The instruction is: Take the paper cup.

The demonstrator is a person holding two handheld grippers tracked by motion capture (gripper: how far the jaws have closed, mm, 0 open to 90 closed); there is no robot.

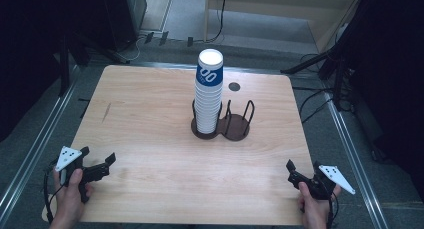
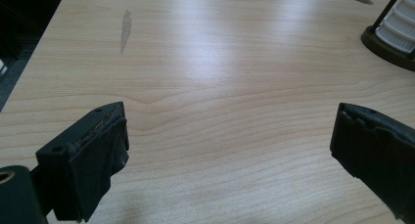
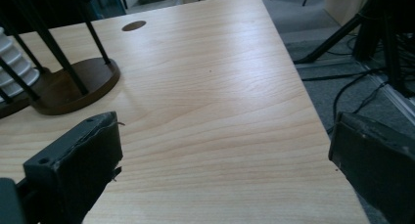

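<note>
The wooden table (image 1: 150, 119) bore a tall cup stack (image 1: 208, 94) in its holder (image 1: 235, 126) — a sideways knock from either empty, wide-jawed gripper, left gripper (image 1: 102, 165) or right gripper (image 1: 295, 173), risked toppling it.

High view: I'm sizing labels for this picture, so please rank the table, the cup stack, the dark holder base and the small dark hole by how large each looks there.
1. table
2. cup stack
3. holder base, its left part covered by the cups
4. hole
</note>
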